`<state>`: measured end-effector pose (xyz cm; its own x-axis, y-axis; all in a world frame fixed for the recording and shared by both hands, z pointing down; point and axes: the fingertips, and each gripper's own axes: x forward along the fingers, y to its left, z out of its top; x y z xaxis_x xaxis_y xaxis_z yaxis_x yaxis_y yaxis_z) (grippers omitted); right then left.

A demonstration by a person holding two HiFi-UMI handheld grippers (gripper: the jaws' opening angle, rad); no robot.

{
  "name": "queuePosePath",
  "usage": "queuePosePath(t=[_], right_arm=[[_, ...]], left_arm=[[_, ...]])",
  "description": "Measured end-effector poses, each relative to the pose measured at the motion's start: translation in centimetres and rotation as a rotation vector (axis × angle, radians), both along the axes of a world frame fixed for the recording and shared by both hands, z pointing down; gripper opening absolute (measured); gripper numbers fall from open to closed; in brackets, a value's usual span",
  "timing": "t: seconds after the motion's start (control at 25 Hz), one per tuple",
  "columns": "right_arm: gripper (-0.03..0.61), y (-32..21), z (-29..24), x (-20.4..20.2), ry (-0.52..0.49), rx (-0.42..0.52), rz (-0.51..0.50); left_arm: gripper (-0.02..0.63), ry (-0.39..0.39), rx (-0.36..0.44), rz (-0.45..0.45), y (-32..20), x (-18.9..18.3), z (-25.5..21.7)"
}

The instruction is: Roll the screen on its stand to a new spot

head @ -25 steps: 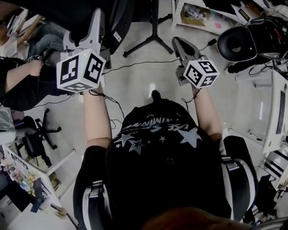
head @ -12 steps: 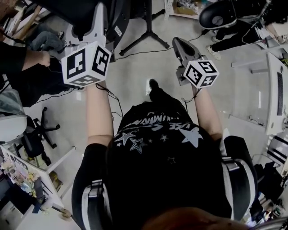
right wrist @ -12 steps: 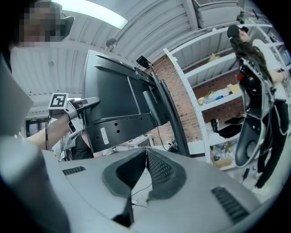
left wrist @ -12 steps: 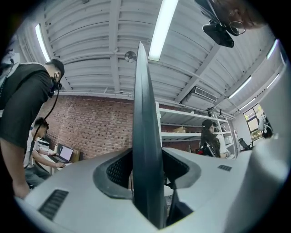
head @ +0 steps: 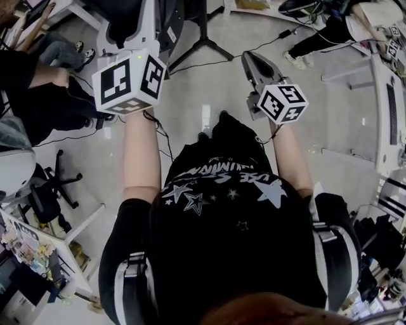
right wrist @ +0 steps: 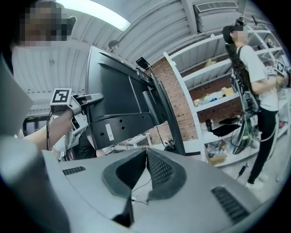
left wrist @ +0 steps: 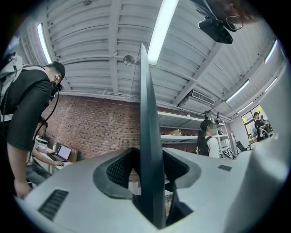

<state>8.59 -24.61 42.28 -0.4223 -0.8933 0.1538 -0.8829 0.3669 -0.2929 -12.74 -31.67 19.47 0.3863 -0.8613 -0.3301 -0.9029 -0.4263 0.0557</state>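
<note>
Pale floor (head: 190,120) fills the head view, with the screen (head: 177,19) at your 12 o'clock on its stand (head: 204,43), whose legs splay over that floor. Your left gripper (head: 147,16) reaches toward 11 o'clock onto the screen. Your right gripper (head: 252,61) points toward 1 o'clock, apart from it. I judge that you have your hold and the rolling is not yet finished; nothing here marks the new spot.

From the left gripper view, the jaws are clamped on the screen's thin edge, which rises toward 12 o'clock between them.

From the right gripper view, the jaws meet tip to tip with nothing between them. The screen's back and the stand sit at 11 to 12 o'clock, untouched by this gripper, and the left gripper is on the screen's far edge at 9 o'clock.
</note>
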Motion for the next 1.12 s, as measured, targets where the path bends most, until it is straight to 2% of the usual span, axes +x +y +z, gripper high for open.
queuePosePath(t=[0.2,0.48,0.76,0.92,1.12], right_arm=[[0.008,1.9,-0.3,1.5,0.001,-0.01,0.026],[0.008,1.8,-1.8,2.7,-0.005,0.015,0.002],[0.008,3.6,-1.2,6.8,-0.031,0.006,0.028],[0.008,4.1,-1.3,7.7,-0.039,0.015,0.033],[0.008,5.8,-2.3,9.4,-0.044,0.032,0.045]], left_arm=[[0.216,0.028,-0.011,-0.02,0.4,-2.1,-0.2],[0.216,0.019,-0.001,-0.031,0.5,-1.0,-0.5],[0.216,0.002,-0.003,-0.059,0.4,0.2,-0.3],[0.216,0.0,-0.01,-0.061,0.0,-0.4,0.0],[0.218,-0.052,-0.002,-0.095,0.6,-0.7,-0.3]])
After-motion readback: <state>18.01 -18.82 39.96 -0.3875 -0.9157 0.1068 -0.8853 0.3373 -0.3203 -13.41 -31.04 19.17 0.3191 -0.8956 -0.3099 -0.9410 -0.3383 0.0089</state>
